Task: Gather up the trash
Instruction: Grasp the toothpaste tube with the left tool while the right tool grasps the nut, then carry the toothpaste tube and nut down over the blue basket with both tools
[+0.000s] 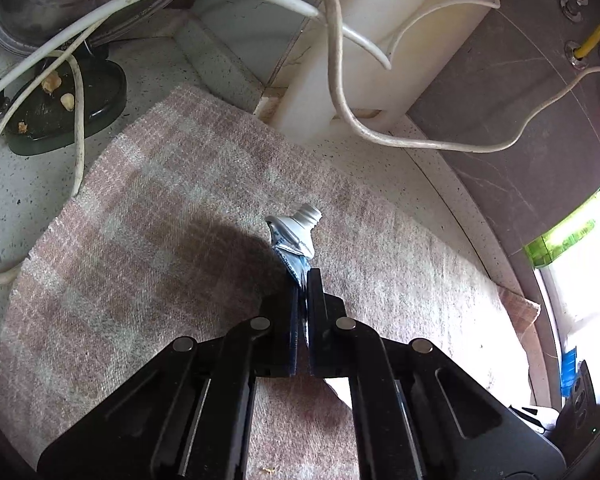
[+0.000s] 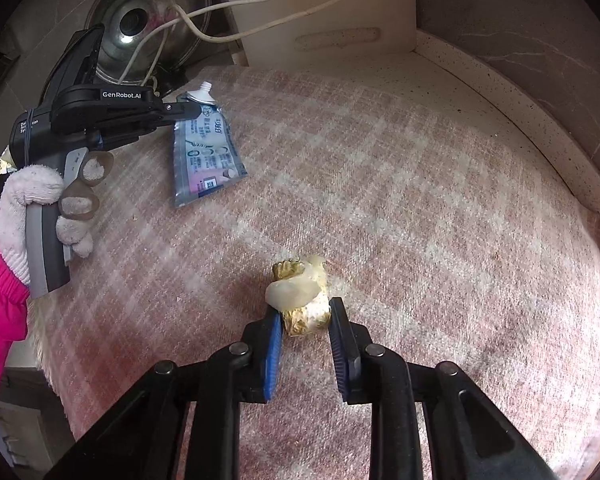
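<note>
Grippers both clamped on trash over the checked cloth (image 2: 380, 184).
Left gripper (image 1: 303, 276) pinched the flattened tube (image 1: 294, 236); right gripper (image 2: 306, 312) gripped the crumpled scrap (image 2: 300, 300) mid-cloth.

A home kitchen: speckled stone counter (image 1: 440, 160), a glass pot lid (image 2: 148, 24), a white chopping board (image 2: 332, 8).

Two close downward wrist views, shared cloth (image 1: 160, 200).

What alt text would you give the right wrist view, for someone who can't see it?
The right gripper is shut on a gold-and-white wrapper scrap on a pink checked cloth. At upper left, the left gripper, in a gloved hand, grips a flattened toothpaste tube.
</note>
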Tool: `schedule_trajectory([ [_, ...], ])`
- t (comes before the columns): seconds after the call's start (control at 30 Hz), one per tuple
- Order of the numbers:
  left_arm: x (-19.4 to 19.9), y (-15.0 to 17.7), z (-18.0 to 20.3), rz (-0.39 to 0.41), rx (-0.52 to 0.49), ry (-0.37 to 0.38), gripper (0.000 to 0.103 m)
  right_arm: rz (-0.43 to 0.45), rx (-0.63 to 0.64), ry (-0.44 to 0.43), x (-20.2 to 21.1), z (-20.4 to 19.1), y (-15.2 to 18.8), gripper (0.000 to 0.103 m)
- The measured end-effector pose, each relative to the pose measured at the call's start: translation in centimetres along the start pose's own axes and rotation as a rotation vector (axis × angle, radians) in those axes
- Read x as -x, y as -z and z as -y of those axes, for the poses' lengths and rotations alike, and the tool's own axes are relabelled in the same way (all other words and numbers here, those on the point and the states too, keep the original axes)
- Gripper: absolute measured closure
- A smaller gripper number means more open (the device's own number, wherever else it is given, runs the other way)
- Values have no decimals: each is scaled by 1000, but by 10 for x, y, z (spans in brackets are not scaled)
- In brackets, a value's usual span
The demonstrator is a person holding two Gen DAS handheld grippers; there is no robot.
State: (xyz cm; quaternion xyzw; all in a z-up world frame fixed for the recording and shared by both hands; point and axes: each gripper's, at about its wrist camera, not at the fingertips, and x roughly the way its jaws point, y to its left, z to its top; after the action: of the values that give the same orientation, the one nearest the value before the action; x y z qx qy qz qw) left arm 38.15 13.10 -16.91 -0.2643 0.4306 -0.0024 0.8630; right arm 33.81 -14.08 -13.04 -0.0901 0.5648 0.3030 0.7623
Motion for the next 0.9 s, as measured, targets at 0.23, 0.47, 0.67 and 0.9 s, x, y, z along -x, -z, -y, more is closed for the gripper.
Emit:
schedule_trajectory([
  [0.23,33,13,8,37,-16,25,103,44,-8,24,23,1,8,82],
  [0.47,70,34,7,69,28,72,103,80,-41,16,49,1,17,82],
  [0.67,106,59,7,82,41,107,103,99,-63,2,70,-5,29,82],
  [0.9,153,95,6,89,23,116,103,113,-85,-27,92,-22,53,82],
])
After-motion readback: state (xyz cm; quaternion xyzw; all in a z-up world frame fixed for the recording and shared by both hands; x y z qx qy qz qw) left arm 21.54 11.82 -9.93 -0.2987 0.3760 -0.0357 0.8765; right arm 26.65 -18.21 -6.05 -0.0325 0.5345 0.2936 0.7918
